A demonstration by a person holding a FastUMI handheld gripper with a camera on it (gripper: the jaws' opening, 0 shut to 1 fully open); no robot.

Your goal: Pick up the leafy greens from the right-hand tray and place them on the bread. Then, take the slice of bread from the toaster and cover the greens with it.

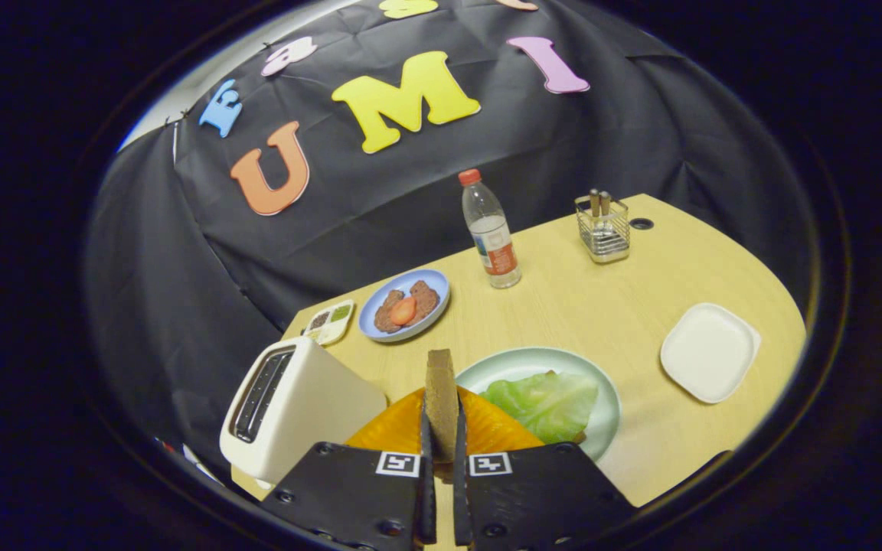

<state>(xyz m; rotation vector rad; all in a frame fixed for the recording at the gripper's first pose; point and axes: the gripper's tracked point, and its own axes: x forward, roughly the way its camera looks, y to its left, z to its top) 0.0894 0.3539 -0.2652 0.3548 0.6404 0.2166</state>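
My gripper (441, 440) is shut on a brown slice of bread (441, 394), held upright on edge between the two fingers. Just beyond the fingers to the right lies a pale green plate (521, 361) with the leafy greens (544, 404) spread on it; a dark edge under the greens may be the lower bread. The white toaster (295, 409) stands to the left of the fingers, its slots dark. The slice hangs above an orange tray (395, 428) that sits between the toaster and the green plate.
A blue plate (376, 325) with brown patties and a tomato slice sits beyond the toaster, a small sauce dish (329, 321) beside it. Farther back stand a water bottle (491, 233) and a wire cutlery holder (603, 229). A white square tray (709, 352) lies to the right.
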